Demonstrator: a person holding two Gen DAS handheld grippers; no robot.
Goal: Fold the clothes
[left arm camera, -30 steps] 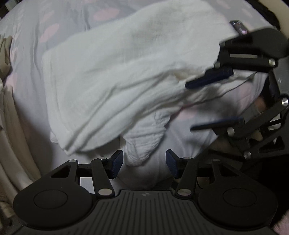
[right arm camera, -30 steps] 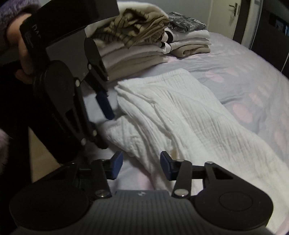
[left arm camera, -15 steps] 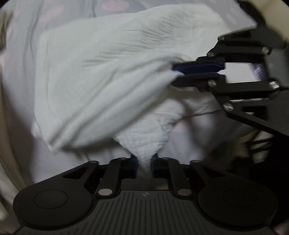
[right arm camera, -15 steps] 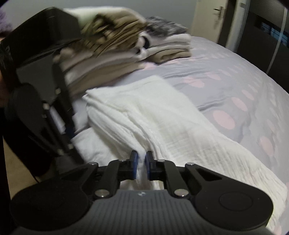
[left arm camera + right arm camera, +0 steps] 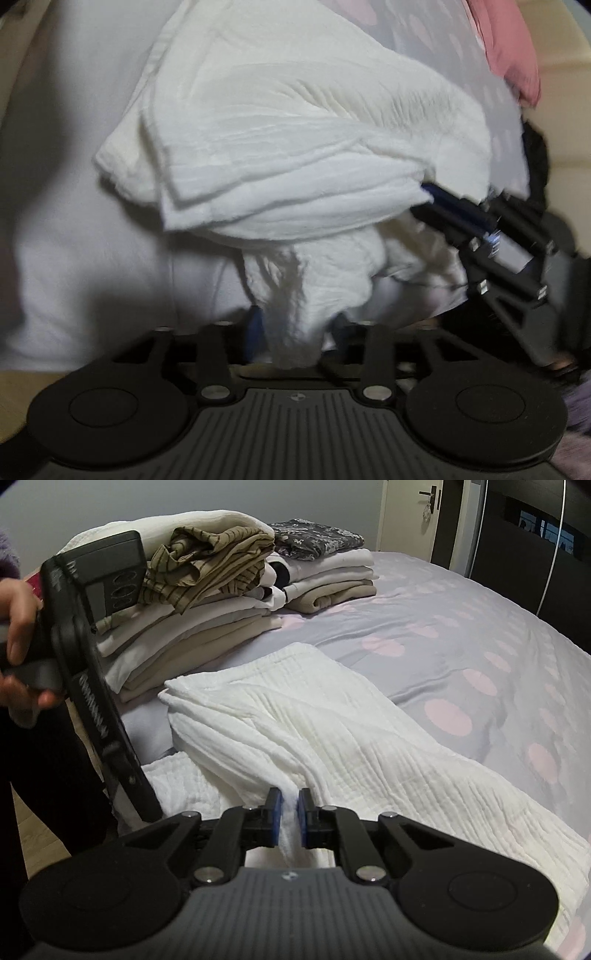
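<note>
Seen from the left wrist camera, the left tool (image 5: 295, 343) has its fingers drawn in on a bunched corner of the white garment (image 5: 295, 155), which rises from the pinch and spreads in thick folded layers over the pale bed (image 5: 74, 221). The frame is blurred, so the blue pads are mostly buried in cloth and only a sliver of one shows. At the right of the same view, the right tool (image 5: 436, 197) enters from the side, its dark fingers closed against another edge of the same garment. A pink pillow (image 5: 513, 51) lies at the top right corner.

From the right wrist camera, the right tool (image 5: 290, 816) grips a narrow ridge of the white garment (image 5: 332, 731) between its two blue pads (image 5: 275, 814), which stand nearly together with only the fabric between them. The garment lies crumpled and partly folded along the near side of the bed (image 5: 480, 635), whose lilac cover carries pink dots. The left tool's body (image 5: 92, 646) stands at the left edge, held by a hand (image 5: 18, 638); its fingertips are out of sight here. Behind the garment, a stack of folded clothes (image 5: 192, 620) topped by a striped brown piece sits on the bed, with a second, smaller stack (image 5: 325, 572) just beside it. A door (image 5: 413, 513) shows in the background.
</note>
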